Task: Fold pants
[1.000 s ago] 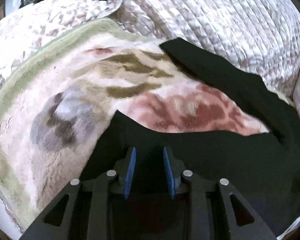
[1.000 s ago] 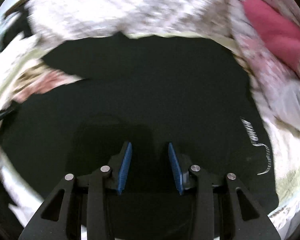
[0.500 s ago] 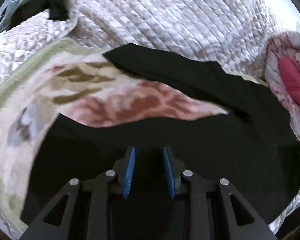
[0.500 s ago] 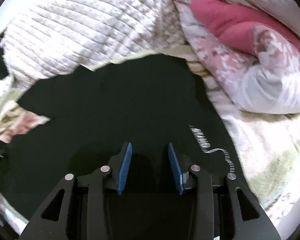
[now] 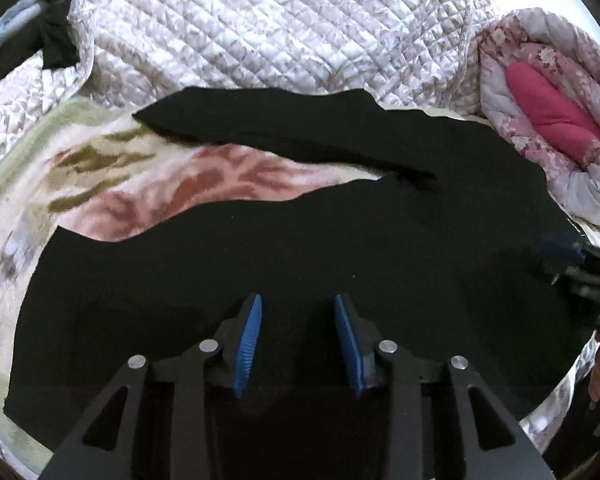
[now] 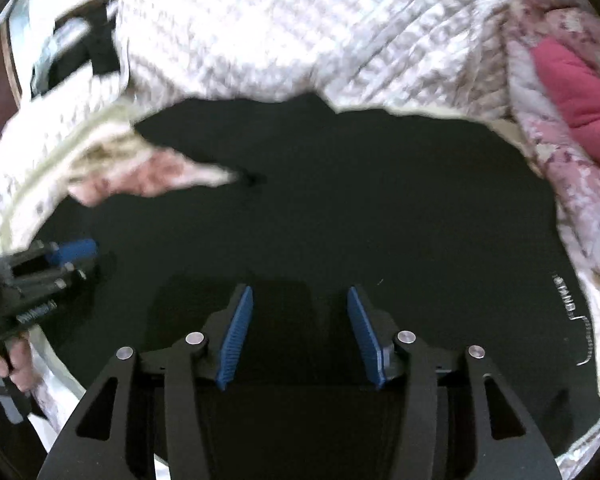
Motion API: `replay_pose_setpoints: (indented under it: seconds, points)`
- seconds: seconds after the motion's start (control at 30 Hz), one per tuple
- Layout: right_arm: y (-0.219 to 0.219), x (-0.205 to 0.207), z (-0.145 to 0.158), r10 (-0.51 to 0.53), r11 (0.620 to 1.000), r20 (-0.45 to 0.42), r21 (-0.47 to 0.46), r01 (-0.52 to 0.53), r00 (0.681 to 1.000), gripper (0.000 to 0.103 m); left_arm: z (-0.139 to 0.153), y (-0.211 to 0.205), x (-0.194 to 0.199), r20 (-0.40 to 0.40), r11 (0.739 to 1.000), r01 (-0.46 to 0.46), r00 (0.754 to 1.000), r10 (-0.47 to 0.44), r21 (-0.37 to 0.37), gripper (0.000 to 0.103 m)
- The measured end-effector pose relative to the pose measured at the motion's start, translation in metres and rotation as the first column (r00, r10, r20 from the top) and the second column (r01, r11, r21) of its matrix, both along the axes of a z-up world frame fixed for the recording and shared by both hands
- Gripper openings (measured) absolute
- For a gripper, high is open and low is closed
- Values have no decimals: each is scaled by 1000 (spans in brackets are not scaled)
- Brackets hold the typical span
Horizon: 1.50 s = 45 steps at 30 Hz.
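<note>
Black pants (image 5: 340, 248) lie spread on a patterned fleece blanket (image 5: 148, 184), the two legs splayed toward the left with blanket showing between them. In the right wrist view the pants (image 6: 360, 208) fill the middle, with a white logo (image 6: 570, 304) near the right edge. My left gripper (image 5: 298, 340) is open and empty above the near leg. My right gripper (image 6: 300, 332) is open and empty over the pants' upper part. Each gripper shows in the other's view, the right one at the right edge (image 5: 560, 248) and the left one at the left edge (image 6: 70, 252).
A white quilted cover (image 5: 280, 28) is bunched behind the pants. A rolled floral quilt with pink lining (image 5: 548, 120) lies at the right. Dark items (image 5: 56, 40) sit at the far left back corner.
Both grippers have drawn back and swung, so more of the pants shows. The jaws stand a little wider. Each gripper now appears in the other's view.
</note>
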State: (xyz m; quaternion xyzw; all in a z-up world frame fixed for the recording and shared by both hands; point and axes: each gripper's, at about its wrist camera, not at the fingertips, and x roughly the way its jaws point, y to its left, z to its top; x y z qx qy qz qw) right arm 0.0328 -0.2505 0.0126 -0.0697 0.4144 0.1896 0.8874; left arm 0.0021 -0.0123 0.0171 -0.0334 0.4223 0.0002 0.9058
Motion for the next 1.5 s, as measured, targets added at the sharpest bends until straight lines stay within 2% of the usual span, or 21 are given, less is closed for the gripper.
replay_pose_setpoints:
  seconds: [0.07,0.27,0.43,0.57,0.6,0.67,0.87,1.13,1.2,1.33,1.37,1.4,1.43,1.47,1.5]
  points:
    - [3,-1,-3,-3,1000,0,-19,3,1000,51,1,1,1,-3,1000,-2,1000,2,-6,43]
    - [-6,2,10,-18,999,-16,48,18,1000,51,6,12,4,-28,999,-24,999,23,-32,44]
    - [-9,21,29,8,999,-10,43,-8,1000,51,24,24,26,-20,999,-20,1000,19,-36,47]
    - [-19,57,43,30,998,-15,58,-29,999,52,38,30,63,-10,1000,24,1000,-24,-14,52]
    - [-22,70,46,35,998,-15,58,-34,999,57,40,31,74,-9,1000,31,999,-31,0,52]
    - [-25,93,50,35,999,-4,38,-35,999,60,43,33,99,-7,999,48,999,-48,18,54]
    - [-34,169,51,60,998,-8,18,-60,998,60,39,32,179,-6,997,79,997,-79,18,60]
    - [-22,267,21,76,997,-51,-26,-77,996,60,7,27,263,-34,995,77,997,-75,62,63]
    - [-17,286,16,85,996,-61,-21,-86,995,61,-1,25,276,-46,995,78,996,-75,59,63]
    - [-7,308,-6,90,994,-141,-53,-98,986,60,-14,18,285,-41,992,73,997,-69,98,65]
    - [-5,308,-6,93,994,-127,-53,-100,988,54,-15,16,284,-41,991,74,997,-70,116,64]
    - [-3,306,-5,100,993,-121,-58,-107,988,27,-16,14,284,-37,989,73,997,-69,128,56]
    - [-1,304,-3,112,991,-107,-56,-119,988,11,-16,12,283,-35,986,65,998,-60,153,39]
    - [2,301,-1,123,990,-99,-59,-129,987,8,-17,11,283,-32,982,53,998,-48,181,33]
    - [6,299,1,121,989,-92,-79,-128,988,8,-15,11,283,-29,982,57,998,-53,178,23]
